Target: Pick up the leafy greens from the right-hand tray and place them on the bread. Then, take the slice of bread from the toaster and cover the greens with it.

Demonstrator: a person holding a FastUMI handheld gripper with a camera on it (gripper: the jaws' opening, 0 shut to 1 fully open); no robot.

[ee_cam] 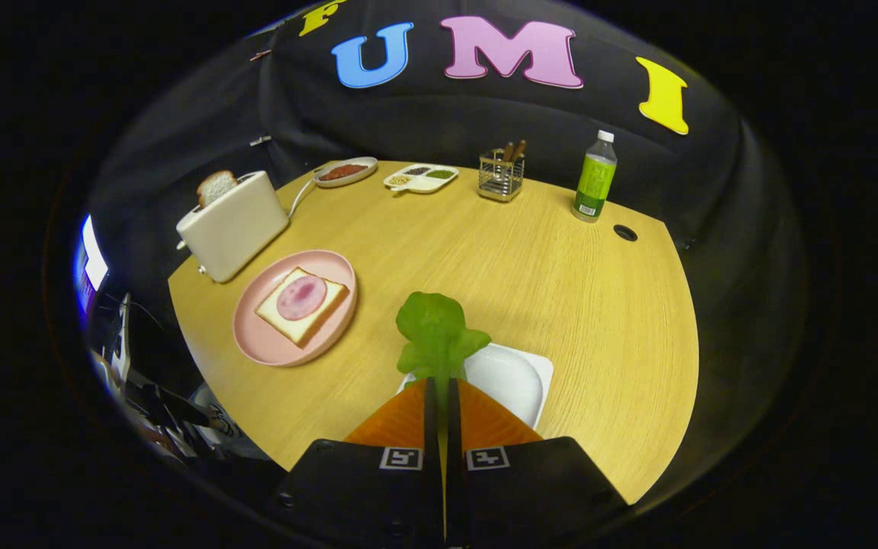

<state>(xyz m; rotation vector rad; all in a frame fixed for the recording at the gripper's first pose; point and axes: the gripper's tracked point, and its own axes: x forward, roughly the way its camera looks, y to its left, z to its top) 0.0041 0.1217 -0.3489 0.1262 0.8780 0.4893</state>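
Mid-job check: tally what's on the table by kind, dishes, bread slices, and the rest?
Dishes: 4 (pink plate, white tray, oval dish, divided dish)
Bread slices: 2 (on plate, in toaster)
Toaster: 1
Bottle: 1
Utensil holder: 1
Greens, in shut jaws: 1
Total: 10

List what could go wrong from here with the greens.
1. The gripper is shut on only the stem end of the greens; most of the leaf hangs free above the tray, so it could slip out on the way.
2. The bread on the plate already carries a ham slice; the floppy leaf may land off-centre or slide off.
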